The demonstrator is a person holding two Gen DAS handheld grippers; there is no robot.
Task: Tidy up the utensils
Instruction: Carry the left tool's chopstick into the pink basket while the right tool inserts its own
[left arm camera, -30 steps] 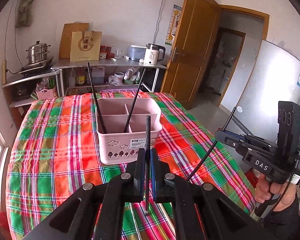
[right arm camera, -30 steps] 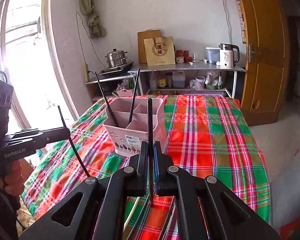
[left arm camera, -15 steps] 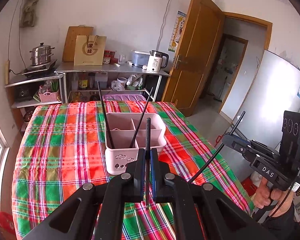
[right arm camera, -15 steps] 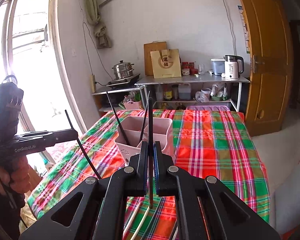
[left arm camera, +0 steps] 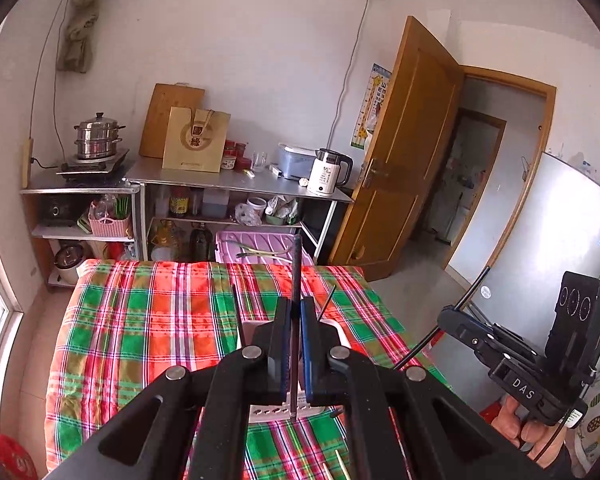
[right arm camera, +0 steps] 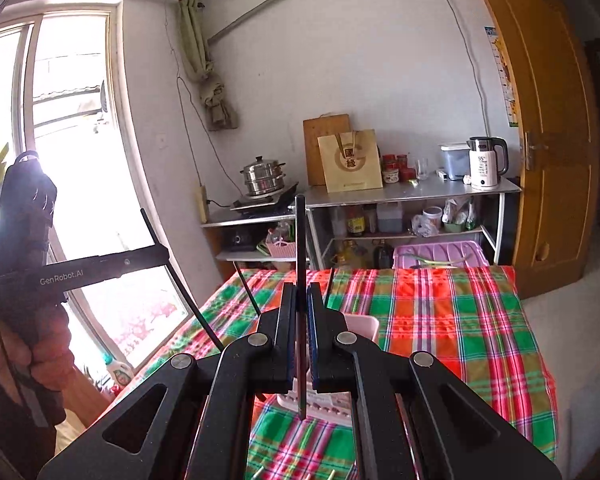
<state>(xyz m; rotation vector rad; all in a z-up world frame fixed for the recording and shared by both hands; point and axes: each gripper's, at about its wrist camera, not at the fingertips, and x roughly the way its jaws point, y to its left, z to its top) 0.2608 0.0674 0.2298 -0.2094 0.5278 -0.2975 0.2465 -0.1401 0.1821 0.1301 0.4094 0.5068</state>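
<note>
Jaws of the left gripper [left arm camera: 295, 340] and the right gripper [right arm camera: 301, 336] are each pinching a thin, stiff black chopstick [left arm camera: 297, 280] mid-shaft; being light and probably slippery, each is likely needing a firm grip above the pale pink plastic basket [right arm camera: 366, 326].

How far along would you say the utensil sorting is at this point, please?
Partly done: two black chopsticks already stand in the pink plastic utensil basket on the plaid tablecloth. In hand: the left gripper and right gripper each clamp one black chopstick, both yet to go in. Left: pale sticks lying on the cloth nearest the camera.
</note>
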